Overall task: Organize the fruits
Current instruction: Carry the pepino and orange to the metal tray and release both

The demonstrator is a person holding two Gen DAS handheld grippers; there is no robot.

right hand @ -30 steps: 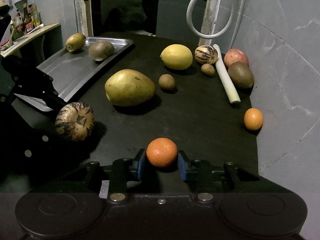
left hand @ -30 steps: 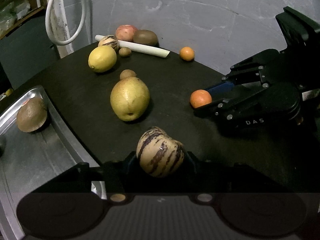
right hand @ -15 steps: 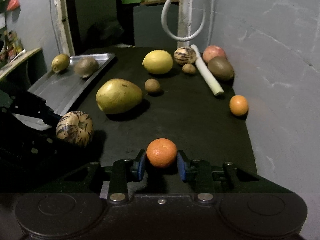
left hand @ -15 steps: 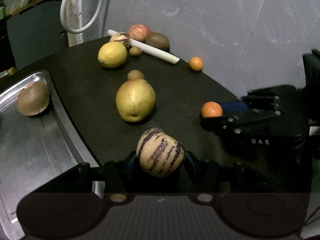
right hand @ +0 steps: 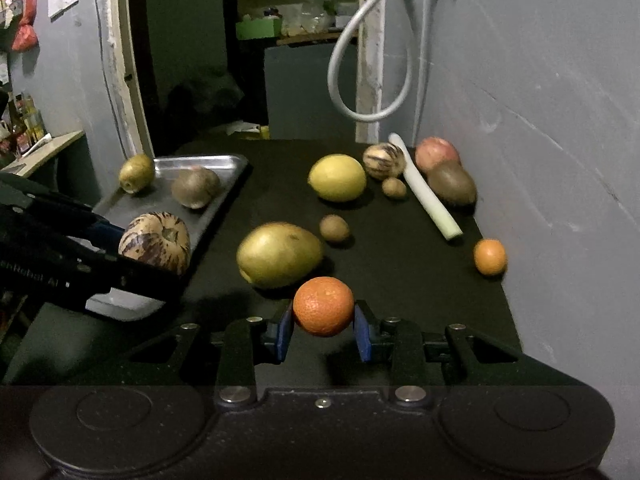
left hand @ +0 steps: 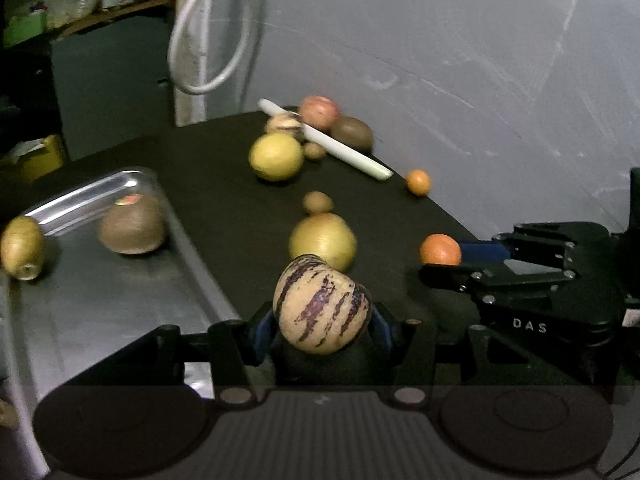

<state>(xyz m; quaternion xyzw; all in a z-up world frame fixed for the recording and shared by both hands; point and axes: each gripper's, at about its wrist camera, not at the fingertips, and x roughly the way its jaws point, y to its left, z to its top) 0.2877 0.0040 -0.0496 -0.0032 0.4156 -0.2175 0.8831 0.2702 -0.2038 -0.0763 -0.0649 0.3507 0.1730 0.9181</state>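
Both grippers have risen off the black table [right hand: 400, 280] with their loads since the earlier frames, and the metal tray [left hand: 132, 304] at far left now shows a second fruit. Left to right: the left gripper [left hand: 322, 322] clamps the striped melon [left hand: 322, 306] by its flanks just right of the tray, and the right gripper [right hand: 323, 326] holds the orange [right hand: 323, 306] across its middle above the near table edge. Both fruits appear firm, round and prone to rolling; the melon looks heavier, so grip across the widest girth.
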